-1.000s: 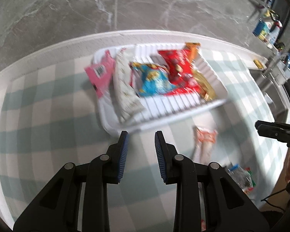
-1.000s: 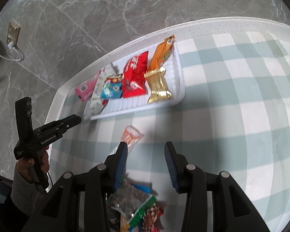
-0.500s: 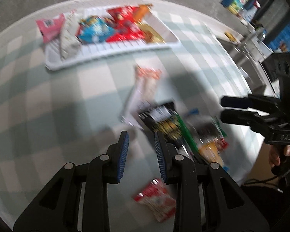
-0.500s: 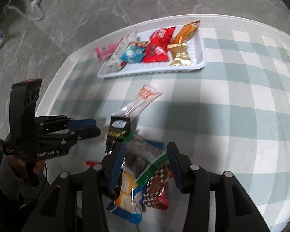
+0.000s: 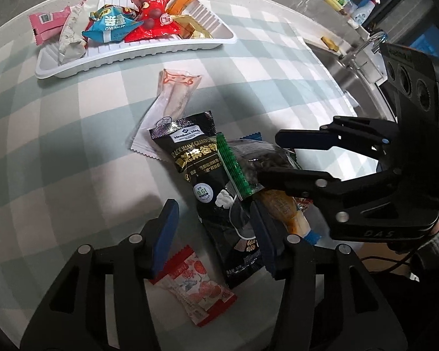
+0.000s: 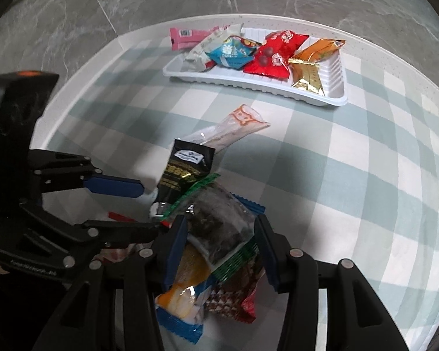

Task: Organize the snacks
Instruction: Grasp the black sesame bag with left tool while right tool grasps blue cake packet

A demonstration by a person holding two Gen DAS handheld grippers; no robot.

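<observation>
Both claws sit open, the left gripper [image 5: 213, 225] having just opened over the black shiny snack bag [image 5: 207, 175]. The right gripper [image 6: 221, 241] now straddles the clear green-edged packet [image 6: 219, 225]. Bare checked cloth [image 6: 351, 175] lies right; the white tray [image 5: 137, 54] looks farther away than before.

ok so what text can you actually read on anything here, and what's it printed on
"Member's Mark": white label at the top of the black snack packet.
"BLACK SESAME": gold line below that label; the rest of the line and the Chinese characters under it I cannot read.
"DAS": body of the right hand-held gripper.
Blue packet in the white tray: large white lettering, too distorted to read.
Red packet: print too small.
</observation>
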